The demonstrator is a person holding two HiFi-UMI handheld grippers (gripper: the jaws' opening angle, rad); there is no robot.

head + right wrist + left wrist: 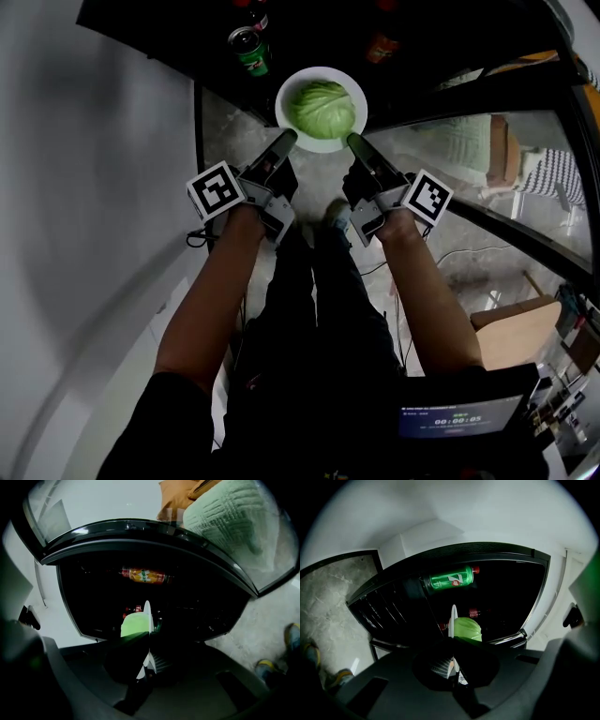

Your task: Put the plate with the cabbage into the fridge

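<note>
- Your left gripper (286, 141) is clamped on the rim of the white plate (284, 97) at about 7 o'clock. In the left gripper view the jaws are pressed together on the plate's thin edge (453, 618).
- Your right gripper (356, 142) grips the same rim at about 5 o'clock. The right gripper view shows its jaws pinched on the edge-on plate (147, 613).
- The cabbage (323, 109) sits in the middle of the plate, pale green and round. It bulges on one side of the rim in both gripper views (467, 629) (134, 624).
- You hold the plate level between the two grippers at the mouth of the open fridge (169, 28). Its far half lies over the dark interior and its near edge over the speckled floor (230, 136). You cannot tell whether it touches a shelf.
- Inside the fridge, a green drink container (253, 56) stands at 11 o'clock from the plate and an orange bottle (380, 45) at 1 o'clock, both apart from it.
- The fridge's glass door (469, 150) swings out at 3 o'clock from the plate.
</note>
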